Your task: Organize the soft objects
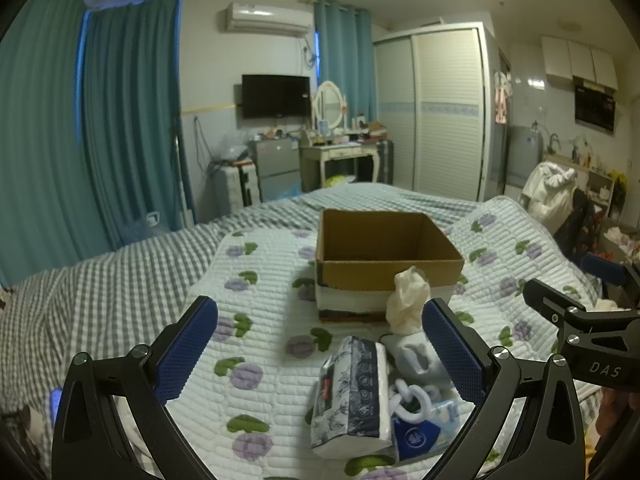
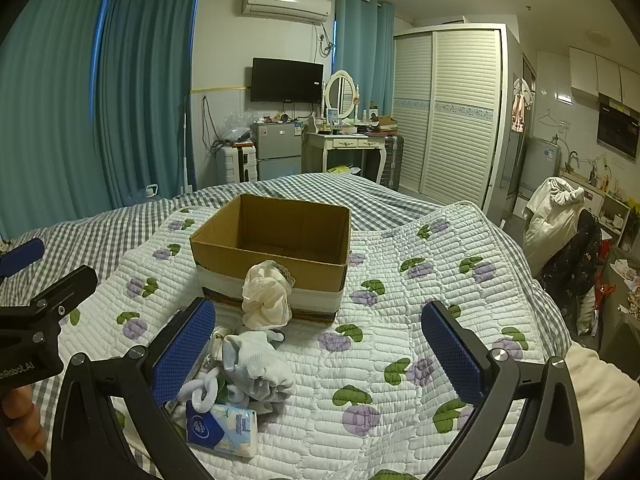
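I hold my left gripper (image 1: 320, 354) and right gripper (image 2: 318, 354) side by side, low over the quilt (image 2: 400, 320), fingers spread wide, gripping nothing. Nearest lies a pile: tissue packs (image 1: 352, 396), a white glove (image 2: 260, 364). Beyond, a cream cloth (image 2: 266, 300) leans against the cardboard box (image 2: 276, 248).

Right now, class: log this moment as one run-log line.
left gripper: open, empty | right gripper: open, empty | cardboard box: empty on quilt | soft items: piled before box

The cardboard box (image 2: 276, 240) stands open-topped — only the cream cloth (image 2: 266, 298) crowds its near wall.
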Demonstrator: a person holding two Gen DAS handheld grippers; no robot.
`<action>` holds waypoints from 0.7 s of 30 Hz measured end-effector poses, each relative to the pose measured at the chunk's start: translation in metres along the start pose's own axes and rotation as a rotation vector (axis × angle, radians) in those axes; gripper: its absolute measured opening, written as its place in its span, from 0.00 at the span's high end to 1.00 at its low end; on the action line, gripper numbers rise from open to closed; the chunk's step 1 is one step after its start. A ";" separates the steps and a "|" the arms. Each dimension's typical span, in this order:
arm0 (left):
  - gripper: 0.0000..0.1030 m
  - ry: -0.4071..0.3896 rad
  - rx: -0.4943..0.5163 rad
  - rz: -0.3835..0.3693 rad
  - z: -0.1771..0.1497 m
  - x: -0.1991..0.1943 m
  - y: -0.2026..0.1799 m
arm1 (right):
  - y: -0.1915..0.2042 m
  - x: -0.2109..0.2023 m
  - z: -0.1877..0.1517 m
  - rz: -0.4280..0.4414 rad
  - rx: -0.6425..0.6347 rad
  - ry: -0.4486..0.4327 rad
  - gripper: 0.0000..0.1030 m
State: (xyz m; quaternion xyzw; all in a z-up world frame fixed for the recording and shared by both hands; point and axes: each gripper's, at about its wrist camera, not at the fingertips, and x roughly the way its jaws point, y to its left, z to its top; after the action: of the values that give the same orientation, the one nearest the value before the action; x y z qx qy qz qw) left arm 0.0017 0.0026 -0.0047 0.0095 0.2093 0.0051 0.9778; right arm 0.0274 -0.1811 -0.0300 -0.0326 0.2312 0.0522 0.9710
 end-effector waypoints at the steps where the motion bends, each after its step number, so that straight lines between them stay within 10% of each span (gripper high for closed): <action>1: 0.00 -0.001 0.000 0.000 0.000 0.000 0.000 | 0.000 0.000 0.000 0.000 0.000 0.000 0.00; 21: 0.00 -0.001 0.005 0.000 -0.003 -0.001 -0.001 | 0.001 0.001 -0.003 0.004 -0.008 0.003 0.00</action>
State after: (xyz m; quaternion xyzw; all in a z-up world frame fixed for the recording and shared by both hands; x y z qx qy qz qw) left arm -0.0004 0.0013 -0.0073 0.0119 0.2089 0.0044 0.9778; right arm 0.0267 -0.1799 -0.0326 -0.0360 0.2325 0.0550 0.9704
